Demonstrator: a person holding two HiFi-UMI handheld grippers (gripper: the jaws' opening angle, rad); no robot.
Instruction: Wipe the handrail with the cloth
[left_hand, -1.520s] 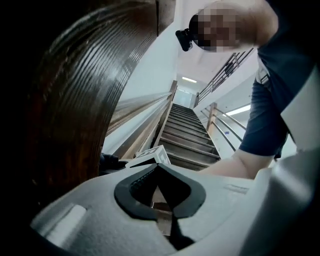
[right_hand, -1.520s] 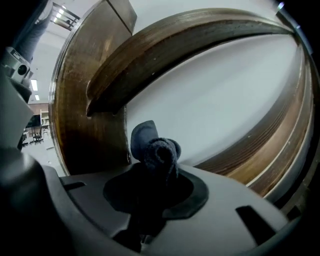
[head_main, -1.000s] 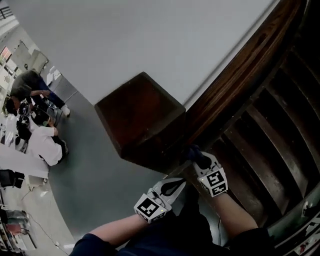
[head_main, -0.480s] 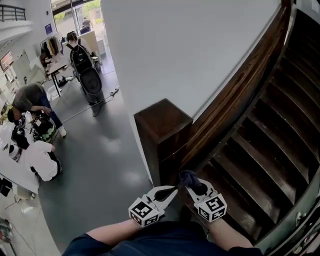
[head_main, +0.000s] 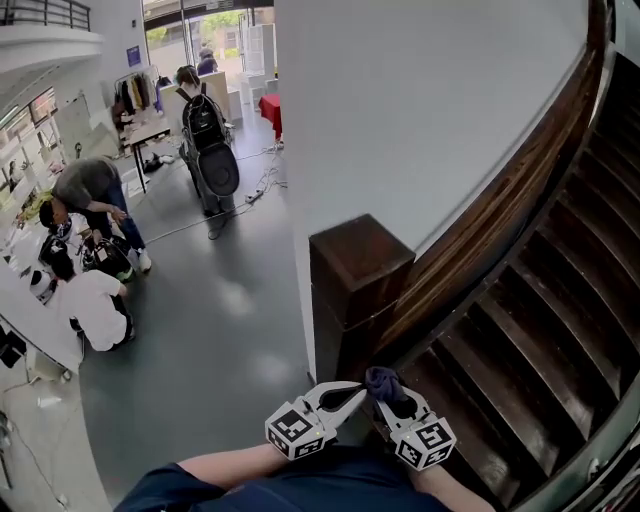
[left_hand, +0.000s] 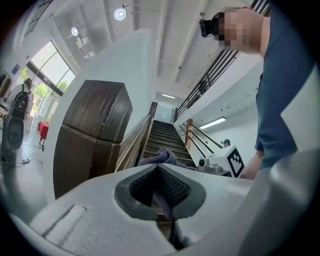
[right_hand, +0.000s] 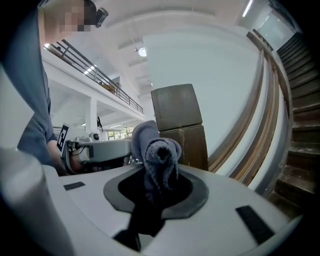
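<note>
A bunched grey-purple cloth sticks up from my right gripper, which is shut on it. My left gripper is shut too, tip against the same cloth, and a strip of it lies in the jaws' hollow. Both grippers sit together just below the dark wooden newel post. The wooden handrail climbs from the post to the upper right along the white wall. Neither gripper touches the rail.
Dark wooden stairs rise on the right. A grey floor lies far below on the left, with two people bent over a table and a person with a backpack standing farther off. A white wall backs the rail.
The head view has tilted up, so the post looks smaller and more of the hall shows. Both grippers stay pressed together on the cloth and sit slightly lower in the picture.
</note>
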